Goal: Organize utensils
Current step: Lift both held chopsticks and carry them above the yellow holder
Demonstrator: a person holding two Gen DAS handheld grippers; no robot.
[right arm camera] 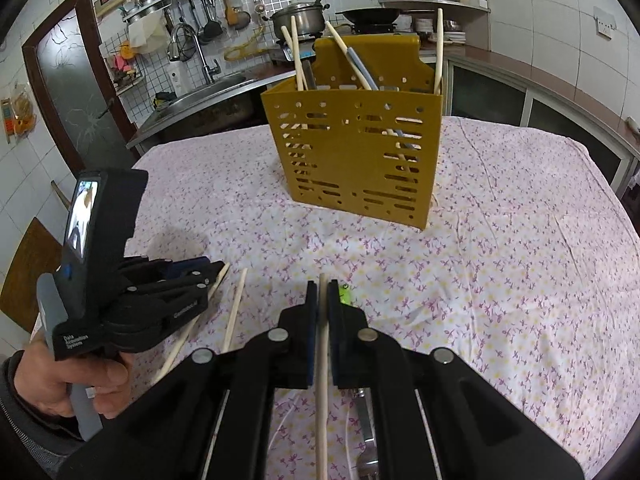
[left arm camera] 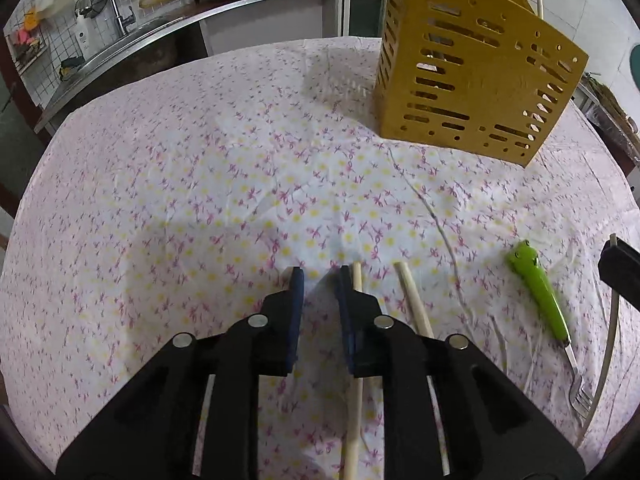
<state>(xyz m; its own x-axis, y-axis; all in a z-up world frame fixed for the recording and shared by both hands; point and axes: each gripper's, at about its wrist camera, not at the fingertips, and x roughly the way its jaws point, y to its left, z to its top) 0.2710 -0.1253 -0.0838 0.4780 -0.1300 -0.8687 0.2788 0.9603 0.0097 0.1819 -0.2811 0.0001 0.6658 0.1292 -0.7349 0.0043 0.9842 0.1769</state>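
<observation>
A floral tablecloth (right arm camera: 500,260) fills the lower frame. Upper left, a faucet (right arm camera: 182,46) arches over the sink (right arm camera: 208,90); top centre sits a steel pot (right arm camera: 298,18) (lid on).

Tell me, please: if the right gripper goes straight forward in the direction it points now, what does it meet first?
Probably the yellow slotted plastic utensil holder. The right gripper, shut on a pale wooden chopstick, points at the holder's front wall across bare flowered tablecloth. Depth is unclear; if angled downward, it could touch the cloth first.

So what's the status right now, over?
Right gripper shut on a pale wooden chopstick. Left gripper open, two chopsticks beside it. Perforated yellow utensil holder ahead, path unobstructed. Green-handled fork on the cloth.
</observation>
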